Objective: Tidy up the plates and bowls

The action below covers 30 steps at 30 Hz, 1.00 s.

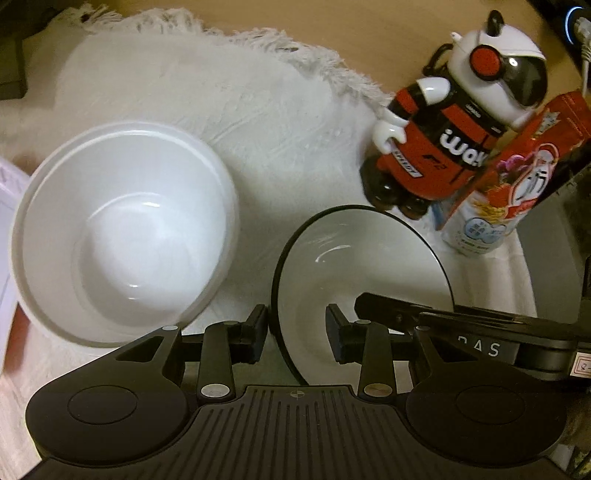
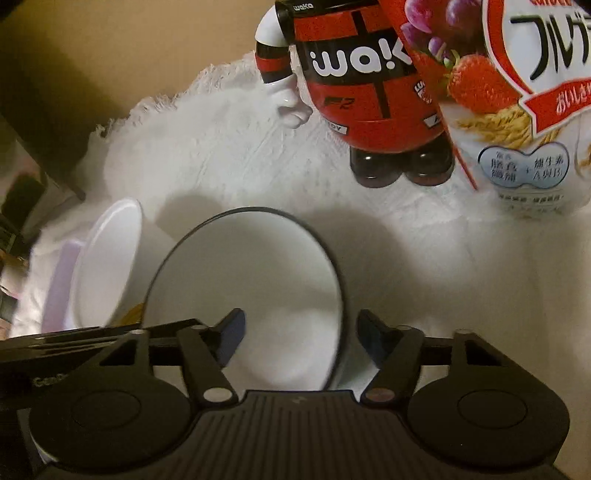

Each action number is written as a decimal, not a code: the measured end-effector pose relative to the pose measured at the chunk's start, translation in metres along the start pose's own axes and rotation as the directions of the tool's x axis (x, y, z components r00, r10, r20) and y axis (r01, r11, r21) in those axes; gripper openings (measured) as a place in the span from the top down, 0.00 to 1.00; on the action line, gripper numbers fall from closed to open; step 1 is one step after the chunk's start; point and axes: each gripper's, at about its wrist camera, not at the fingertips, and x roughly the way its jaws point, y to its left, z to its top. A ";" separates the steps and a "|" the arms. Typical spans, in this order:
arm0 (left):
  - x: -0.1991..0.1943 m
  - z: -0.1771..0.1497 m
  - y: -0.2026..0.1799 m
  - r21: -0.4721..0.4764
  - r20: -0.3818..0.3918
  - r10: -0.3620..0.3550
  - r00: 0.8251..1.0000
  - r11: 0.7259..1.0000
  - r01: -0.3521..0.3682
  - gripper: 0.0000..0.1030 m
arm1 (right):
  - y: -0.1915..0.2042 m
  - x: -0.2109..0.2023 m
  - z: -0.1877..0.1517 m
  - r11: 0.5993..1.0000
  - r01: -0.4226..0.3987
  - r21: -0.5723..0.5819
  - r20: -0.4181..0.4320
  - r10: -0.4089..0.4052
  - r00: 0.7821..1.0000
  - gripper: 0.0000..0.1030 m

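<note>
A white bowl with a thin black rim sits on a white fringed cloth. My left gripper is open, its jaws astride the bowl's left rim without touching it. My right gripper is open too, its jaws astride the same bowl's right rim. A larger plain white bowl stands to the left on the cloth; it also shows in the right wrist view. The right gripper's body reaches in over the bowl from the right.
A red, black and white robot-shaped figure and a red cereal bag stand close behind the bowl at the right. A pale lilac tray lies left of the plain bowl. A tan tabletop shows beyond the cloth.
</note>
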 end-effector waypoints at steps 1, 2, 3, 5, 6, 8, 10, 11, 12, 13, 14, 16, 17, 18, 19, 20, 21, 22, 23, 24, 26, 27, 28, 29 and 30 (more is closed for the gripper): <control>0.002 0.000 -0.004 0.007 -0.015 -0.009 1.000 1.000 0.009 0.64 | 0.000 -0.003 -0.001 1.000 0.002 0.000 0.008 -0.002 1.000 0.39; 0.003 -0.001 -0.008 0.013 -0.030 -0.023 0.999 1.000 0.023 0.64 | 0.000 -0.008 -0.001 1.000 0.014 -0.002 0.010 -0.014 1.000 0.39; 0.004 -0.002 -0.012 0.018 -0.043 -0.040 0.998 0.999 0.040 0.64 | -0.001 -0.012 -0.002 1.000 0.029 -0.005 0.011 -0.029 1.000 0.39; 0.007 -0.004 -0.021 0.027 -0.062 -0.074 0.995 0.997 0.076 0.64 | -0.005 -0.023 -0.005 0.998 0.055 -0.008 0.023 -0.055 0.998 0.39; 0.009 -0.005 -0.028 0.043 -0.071 -0.086 0.994 0.995 0.090 0.64 | -0.009 -0.031 -0.007 0.998 0.066 -0.010 0.034 -0.065 0.997 0.39; 0.017 -0.006 -0.039 0.074 -0.084 -0.089 0.992 0.993 0.095 0.64 | -0.018 -0.046 -0.011 0.997 0.073 -0.014 0.050 -0.072 0.996 0.38; 0.022 -0.005 -0.049 0.103 -0.072 -0.077 0.994 0.991 0.084 0.64 | -0.028 -0.052 -0.012 0.997 0.077 -0.003 0.050 -0.077 0.996 0.38; 0.024 -0.004 -0.053 0.116 -0.064 -0.072 0.995 0.990 0.079 0.65 | -0.034 -0.053 -0.013 0.997 0.074 0.008 0.048 -0.074 0.996 0.38; 0.024 -0.002 -0.057 0.126 -0.059 -0.074 0.995 0.989 0.081 0.65 | -0.041 -0.053 -0.014 0.997 0.072 0.025 0.047 -0.074 0.996 0.38; 0.024 0.000 -0.060 0.139 -0.058 -0.065 0.996 0.988 0.073 0.65 | -0.046 -0.051 -0.013 0.996 0.078 0.043 0.046 -0.080 0.996 0.37; 0.026 0.001 -0.062 0.149 -0.062 -0.049 0.997 0.987 0.058 0.64 | -0.052 -0.049 -0.013 0.995 0.077 0.062 0.047 -0.080 0.996 0.38; 0.031 0.002 -0.063 0.161 -0.069 -0.036 0.997 0.986 0.047 0.64 | -0.064 -0.045 -0.014 0.992 0.064 0.108 0.046 -0.069 0.997 0.36; 0.033 0.003 -0.061 0.158 -0.079 -0.042 0.996 0.986 0.054 0.64 | -0.070 -0.043 -0.013 0.989 0.068 0.131 0.039 -0.073 0.997 0.33; 0.036 0.004 -0.060 0.153 -0.090 -0.048 0.995 0.986 0.062 0.64 | -0.073 -0.039 -0.013 0.987 0.075 0.144 0.030 -0.080 0.996 0.30; 0.038 0.005 -0.057 0.146 -0.100 -0.059 0.993 0.987 0.073 0.64 | -0.076 -0.035 -0.013 0.985 0.085 0.152 0.013 -0.088 0.996 0.29; 0.039 0.005 -0.055 0.142 -0.105 -0.069 0.992 0.986 0.084 0.64 | -0.079 -0.031 -0.014 0.983 0.095 0.159 -0.011 -0.095 0.995 0.26; 0.039 0.004 -0.053 0.137 -0.104 -0.077 0.992 0.986 0.090 0.64 | -0.079 -0.031 -0.013 0.985 0.081 0.153 -0.003 -0.082 0.997 0.21; 0.039 0.004 -0.051 0.128 -0.101 -0.082 0.992 0.987 0.094 0.65 | -0.079 -0.029 -0.012 0.986 0.080 0.146 -0.018 -0.079 0.997 0.20; 0.038 0.004 -0.049 0.121 -0.098 -0.083 0.992 0.988 0.095 0.65 | -0.077 -0.028 -0.012 0.987 0.089 0.131 -0.027 -0.086 0.996 0.18; 0.037 0.005 -0.045 0.113 -0.093 -0.087 0.992 0.989 0.097 0.65 | -0.073 -0.026 -0.010 0.990 0.097 0.105 -0.045 -0.093 0.995 0.14; 0.035 0.005 -0.042 0.101 -0.085 -0.091 0.992 0.990 0.100 0.66 | -0.066 -0.019 -0.006 0.993 0.110 0.048 -0.086 -0.106 0.991 0.08; 0.033 0.004 -0.039 0.093 -0.082 -0.096 0.992 0.990 0.104 0.66 | -0.063 -0.017 -0.006 0.993 0.111 0.029 -0.103 -0.107 0.989 0.03; 0.032 0.004 -0.037 0.088 -0.081 -0.101 0.992 0.990 0.108 0.66 | -0.061 -0.014 -0.005 0.994 0.111 0.019 -0.115 -0.108 0.987 0.02; 0.031 0.004 -0.035 0.085 -0.083 -0.105 0.991 0.990 0.112 0.66 | -0.060 -0.013 -0.004 0.994 0.111 0.018 -0.125 -0.108 0.986 0.00; 0.030 0.004 -0.034 0.083 -0.085 -0.107 0.991 0.990 0.114 0.66 | -0.059 -0.012 -0.003 0.993 0.117 0.022 -0.129 -0.113 0.985 0.00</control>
